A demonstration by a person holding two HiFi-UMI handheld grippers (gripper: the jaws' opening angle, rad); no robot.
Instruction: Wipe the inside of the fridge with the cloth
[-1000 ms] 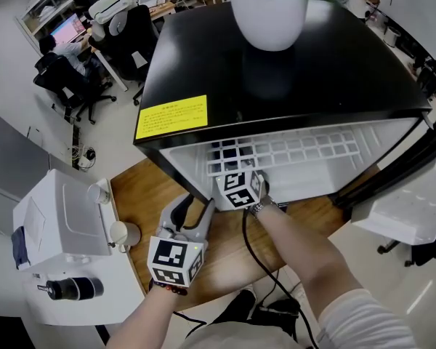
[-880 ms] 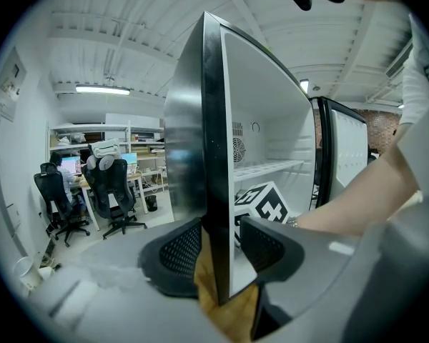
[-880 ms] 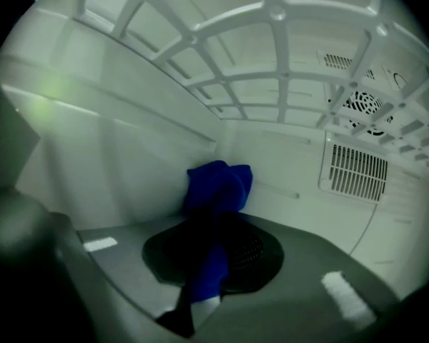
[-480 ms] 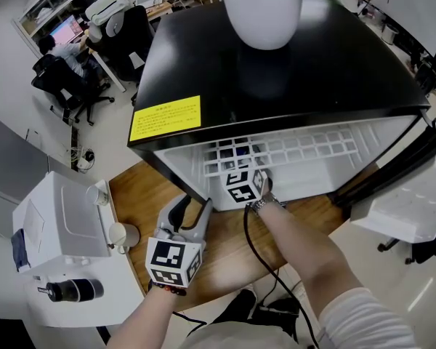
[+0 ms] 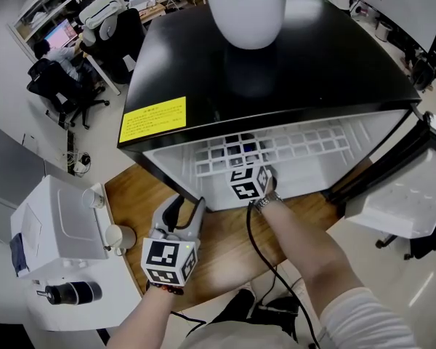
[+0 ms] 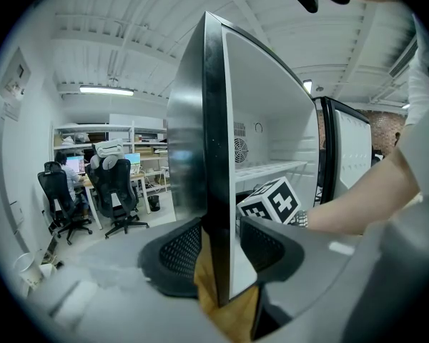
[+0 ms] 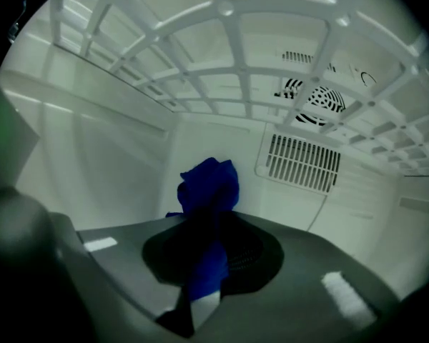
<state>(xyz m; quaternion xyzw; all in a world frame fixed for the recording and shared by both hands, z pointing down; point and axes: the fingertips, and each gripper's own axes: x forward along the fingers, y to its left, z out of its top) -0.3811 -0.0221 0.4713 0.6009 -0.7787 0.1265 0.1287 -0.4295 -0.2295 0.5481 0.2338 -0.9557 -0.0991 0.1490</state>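
Small black fridge (image 5: pixel 276 71) with white interior, standing on a wooden table (image 5: pixel 225 242), door swung open at the right; a white ceramic plant pot (image 5: pixel 247 17) and a yellow label (image 5: pixel 152 118) sit on its top. Left gripper (image 5: pixel 183 208) has its jaws clamped either side of the front edge of the fridge's left side wall (image 6: pixel 216 156). Right gripper (image 7: pixel 207 263) reaches inside the cabinet beneath the white wire shelf (image 5: pixel 305 147), jaws closed on a crumpled blue cloth (image 7: pixel 209 191); the cloth projects beyond the jaw tips, near the back left corner, left of the slotted vent grille (image 7: pixel 304 163).
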